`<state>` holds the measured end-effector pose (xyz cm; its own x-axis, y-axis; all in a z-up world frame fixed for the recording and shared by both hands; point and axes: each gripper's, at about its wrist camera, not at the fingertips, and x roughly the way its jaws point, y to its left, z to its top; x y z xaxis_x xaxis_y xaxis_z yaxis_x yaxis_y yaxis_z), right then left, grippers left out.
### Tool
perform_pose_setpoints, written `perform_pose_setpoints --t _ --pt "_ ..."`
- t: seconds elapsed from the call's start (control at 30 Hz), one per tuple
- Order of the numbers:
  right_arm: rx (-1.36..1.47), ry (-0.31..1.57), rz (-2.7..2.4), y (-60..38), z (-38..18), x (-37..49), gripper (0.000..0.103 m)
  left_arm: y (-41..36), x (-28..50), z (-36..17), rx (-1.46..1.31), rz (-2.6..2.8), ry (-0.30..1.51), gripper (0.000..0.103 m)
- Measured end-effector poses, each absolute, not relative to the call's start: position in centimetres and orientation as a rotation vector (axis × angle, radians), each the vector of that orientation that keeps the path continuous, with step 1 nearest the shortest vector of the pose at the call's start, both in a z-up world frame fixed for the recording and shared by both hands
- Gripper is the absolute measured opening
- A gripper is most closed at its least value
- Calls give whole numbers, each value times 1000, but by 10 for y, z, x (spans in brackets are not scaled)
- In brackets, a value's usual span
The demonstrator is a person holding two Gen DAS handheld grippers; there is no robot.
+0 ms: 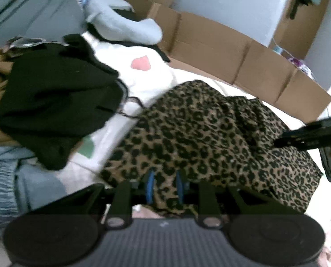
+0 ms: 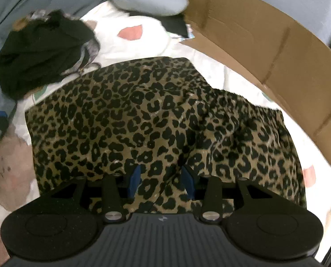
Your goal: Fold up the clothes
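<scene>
The near hem of the leopard-print garment (image 1: 210, 138) is hidden under the left gripper (image 1: 165, 188). Both views are smeared, so the print and the folds of the black garment (image 1: 54, 102) stay indistinct. The cardboard box (image 2: 276, 51) runs off the right edge. The right gripper (image 1: 308, 135) is cut off there too, its tips unreadable.
</scene>
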<state>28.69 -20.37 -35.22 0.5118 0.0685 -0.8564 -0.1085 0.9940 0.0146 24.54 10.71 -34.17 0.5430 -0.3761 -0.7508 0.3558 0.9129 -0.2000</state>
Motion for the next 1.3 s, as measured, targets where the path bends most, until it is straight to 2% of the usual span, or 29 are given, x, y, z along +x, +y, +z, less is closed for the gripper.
perform_pose_setpoints --t 0.4,0.67,0.77,0.9,1.07,1.3 --pt "237 978 -53 -197 -330 228 48 160 247 -367 -109 -362 906 25" --pt "248 994 -114 -179 -332 201 48 172 260 -381 -92 -363 941 26" --pt "264 1007 -125 -170 -338 189 48 174 266 -385 -88 -362 931 29" --pt "264 1025 -139 -155 -351 168 48 177 274 -394 -134 -352 920 40" --pt "267 1059 -159 -136 -370 142 48 176 279 -406 -194 -351 901 48" --pt "287 1085 -190 -122 -392 125 48 172 283 -417 -189 -371 889 49"
